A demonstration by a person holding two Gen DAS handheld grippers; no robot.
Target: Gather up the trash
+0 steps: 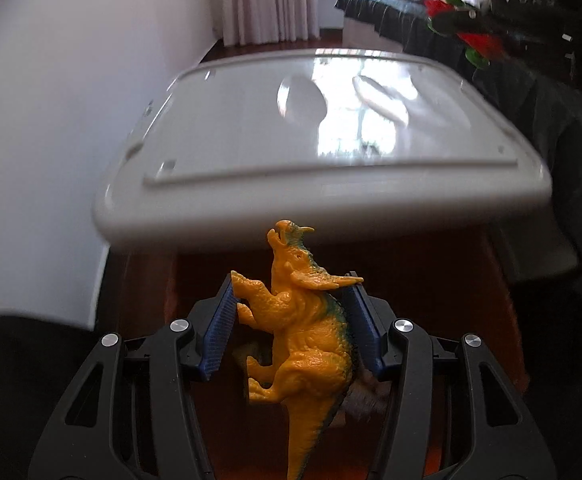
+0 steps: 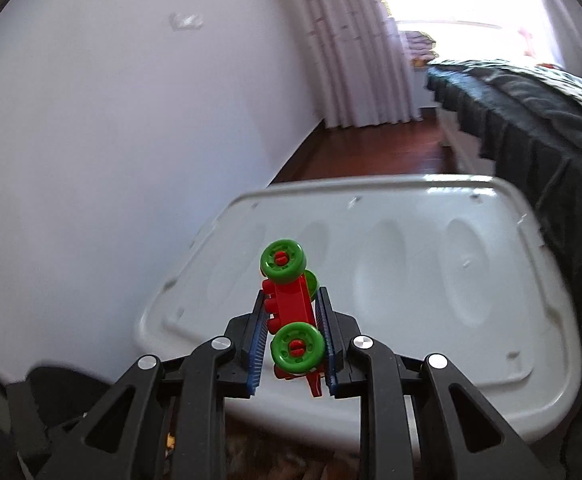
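White wall and blurred grey bin lid [image 1: 323,128] fill my view. My left gripper [image 1: 293,320] clamps the orange dinosaur [image 1: 303,332], tail cut off at 6 o'clock. My right gripper [image 2: 293,328] pinches the red toy car [image 2: 291,308], its underside hidden.

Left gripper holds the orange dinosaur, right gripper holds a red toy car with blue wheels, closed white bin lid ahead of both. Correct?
Not quite: the wheels are green, as the right wrist view shows. The right gripper holds a red toy car; the left gripper holds the orange dinosaur; the closed white bin lid lies ahead of both.
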